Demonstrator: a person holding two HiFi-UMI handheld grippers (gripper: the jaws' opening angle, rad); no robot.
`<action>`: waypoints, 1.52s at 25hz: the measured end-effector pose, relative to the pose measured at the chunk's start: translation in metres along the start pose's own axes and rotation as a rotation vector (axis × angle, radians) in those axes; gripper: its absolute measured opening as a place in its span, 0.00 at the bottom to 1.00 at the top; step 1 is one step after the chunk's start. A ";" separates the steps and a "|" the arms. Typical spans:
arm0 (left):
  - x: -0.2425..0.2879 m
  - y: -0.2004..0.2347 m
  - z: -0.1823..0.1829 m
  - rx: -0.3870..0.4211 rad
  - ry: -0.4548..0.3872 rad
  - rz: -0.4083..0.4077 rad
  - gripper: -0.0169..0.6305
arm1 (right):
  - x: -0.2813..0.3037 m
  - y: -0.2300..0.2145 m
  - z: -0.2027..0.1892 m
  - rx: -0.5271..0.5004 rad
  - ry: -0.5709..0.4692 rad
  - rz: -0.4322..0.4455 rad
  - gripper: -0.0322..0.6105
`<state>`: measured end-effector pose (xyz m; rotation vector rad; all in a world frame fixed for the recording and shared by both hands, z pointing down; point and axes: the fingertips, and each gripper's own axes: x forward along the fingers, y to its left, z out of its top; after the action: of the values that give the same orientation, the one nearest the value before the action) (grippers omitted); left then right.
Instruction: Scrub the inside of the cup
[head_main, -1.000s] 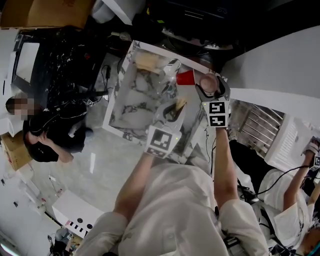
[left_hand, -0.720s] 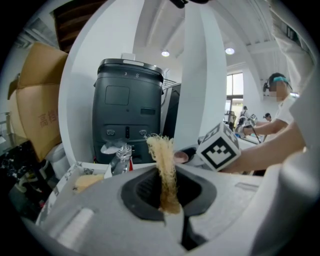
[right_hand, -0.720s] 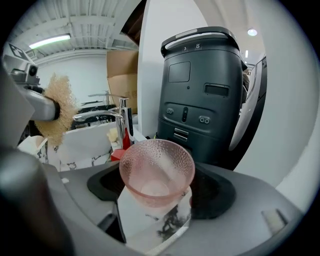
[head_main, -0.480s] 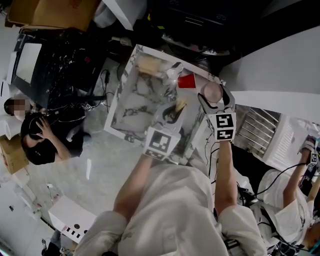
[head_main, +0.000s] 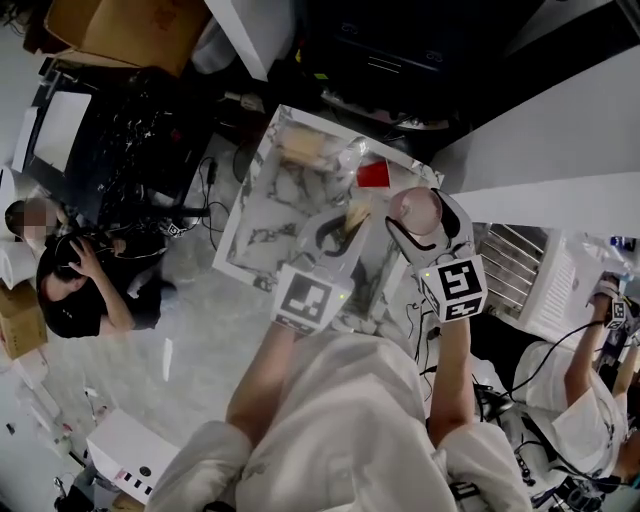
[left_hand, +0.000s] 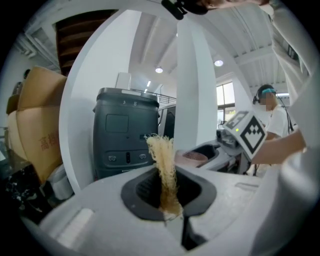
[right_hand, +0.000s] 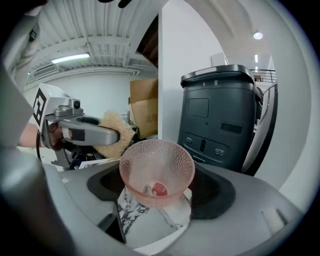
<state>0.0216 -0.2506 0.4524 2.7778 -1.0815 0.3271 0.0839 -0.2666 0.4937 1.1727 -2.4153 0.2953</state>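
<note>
The right gripper (right_hand: 159, 197) is closed on the pink cup (right_hand: 157, 165), mouth tilted back toward its camera (axis along the jaws), above the marble table (head_main: 262, 215). The left gripper (left_hand: 169, 202) pinches a straw-coloured scrubber (left_hand: 162, 160), pointing lengthwise outward, near the cup's rim.

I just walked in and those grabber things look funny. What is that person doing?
A person holds a gripper in each hand above a marble table. The right gripper is shut on a pink bumpy cup, with the cup's open mouth facing that gripper's camera. The left gripper is shut on a straw-coloured scrubber. The scrubber is beside the cup, not inside it, so no scrubbing is happening at this moment.
</note>
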 end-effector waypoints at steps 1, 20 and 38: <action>-0.005 0.000 0.009 0.013 -0.017 -0.003 0.07 | -0.004 0.007 0.009 -0.018 -0.004 0.011 0.64; -0.088 -0.028 0.092 0.293 -0.147 -0.154 0.07 | -0.068 0.104 0.130 -0.179 -0.102 0.209 0.64; -0.110 -0.048 0.044 0.284 -0.055 -0.205 0.07 | -0.086 0.129 0.147 -0.154 -0.121 0.253 0.64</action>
<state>-0.0181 -0.1526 0.3798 3.1321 -0.8040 0.4092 -0.0130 -0.1818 0.3229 0.8412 -2.6426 0.1137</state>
